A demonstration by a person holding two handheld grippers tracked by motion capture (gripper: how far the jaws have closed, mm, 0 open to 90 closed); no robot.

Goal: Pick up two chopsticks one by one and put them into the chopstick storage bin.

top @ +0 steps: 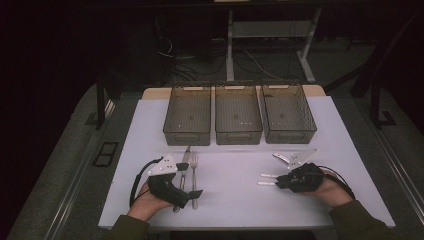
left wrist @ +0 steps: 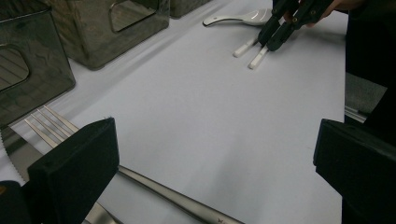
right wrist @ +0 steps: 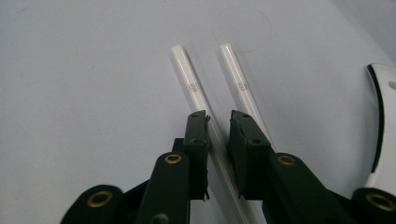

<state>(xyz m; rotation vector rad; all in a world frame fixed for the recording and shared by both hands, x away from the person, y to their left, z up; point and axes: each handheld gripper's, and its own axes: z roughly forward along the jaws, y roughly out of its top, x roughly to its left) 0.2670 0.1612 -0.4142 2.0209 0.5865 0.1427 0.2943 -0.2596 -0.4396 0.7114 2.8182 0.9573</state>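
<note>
Two white chopsticks (top: pixel 266 179) lie side by side on the white mat (top: pixel 230 200) at the right. My right gripper (top: pixel 279 181) lies low over their near ends. In the right gripper view its jaws (right wrist: pixel 219 121) stand a narrow gap apart. The left chopstick (right wrist: pixel 189 79) runs between them and the right chopstick (right wrist: pixel 238 79) passes under the right jaw. At the left a fork (top: pixel 194 175) and a knife (top: pixel 184 165) lie together. My left gripper (top: pixel 189 179) is wide open astride the fork handle (left wrist: pixel 177 200), touching nothing.
Three grey mesh baskets (top: pixel 187 132) (top: pixel 238 135) (top: pixel 290 134) stand in a row at the back of the mat. A white spoon (top: pixel 282 157) lies just beyond the chopsticks. The mat's middle between the two grippers is bare.
</note>
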